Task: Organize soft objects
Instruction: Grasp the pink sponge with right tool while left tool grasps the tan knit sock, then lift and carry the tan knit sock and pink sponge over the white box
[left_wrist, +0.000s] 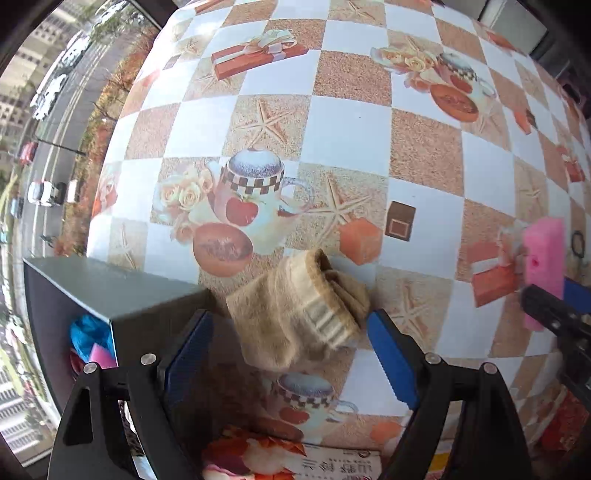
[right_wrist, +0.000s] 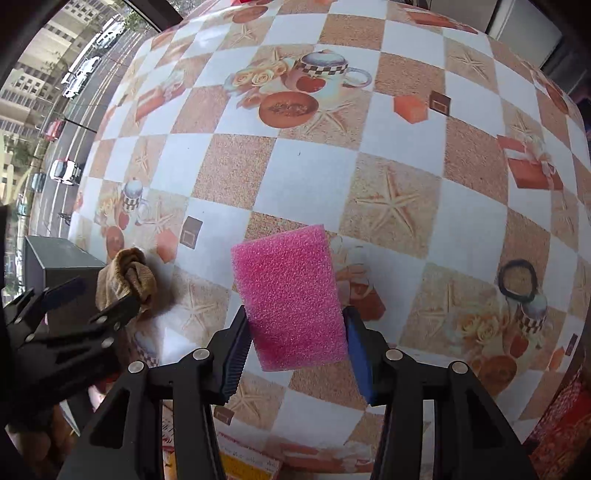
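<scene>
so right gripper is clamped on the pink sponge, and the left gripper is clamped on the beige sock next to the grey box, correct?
Not quite. The left gripper is open: in the left wrist view its blue pads stand apart on either side of the beige sock without pressing on it. The rest holds: the right gripper is clamped on the pink sponge, and the sock lies next to the grey box.

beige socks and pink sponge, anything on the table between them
Nothing: in the right wrist view, bare printed tablecloth separates the socks from the sponge.
</scene>
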